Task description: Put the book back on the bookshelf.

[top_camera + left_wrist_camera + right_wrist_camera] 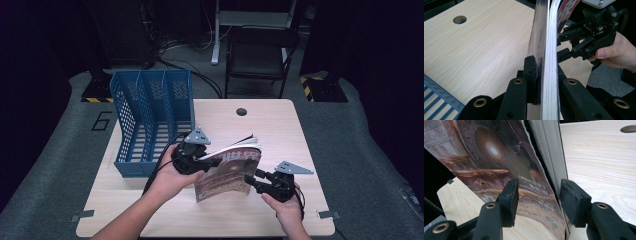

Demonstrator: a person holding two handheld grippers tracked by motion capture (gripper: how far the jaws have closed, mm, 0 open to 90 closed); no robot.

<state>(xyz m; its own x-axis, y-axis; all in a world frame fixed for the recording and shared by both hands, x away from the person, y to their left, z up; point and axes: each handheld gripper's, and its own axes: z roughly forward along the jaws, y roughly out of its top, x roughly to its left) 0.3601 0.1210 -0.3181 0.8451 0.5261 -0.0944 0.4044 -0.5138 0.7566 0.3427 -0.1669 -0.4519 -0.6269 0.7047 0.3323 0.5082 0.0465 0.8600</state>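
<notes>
A magazine (227, 170) with a brown picture cover is held tilted above the wooden table (280, 130). My left gripper (207, 161) is shut on its left edge; in the left gripper view the jaws (544, 67) pinch the page block (549, 50) between them. My right gripper (250, 179) sits at the magazine's lower right edge, open. In the right gripper view its jaws (539, 192) straddle the edge of the magazine (494, 157) with gaps on both sides, and the cover curls away from the pages. The right gripper (561, 45) also appears beyond the magazine in the left gripper view.
A blue three-slot file holder (150, 120) stands on the table's left side, close behind my left hand; its corner (439, 100) shows low in the left gripper view. A cable hole (241, 111) lies near the far edge. A black chair (260, 55) stands beyond the table.
</notes>
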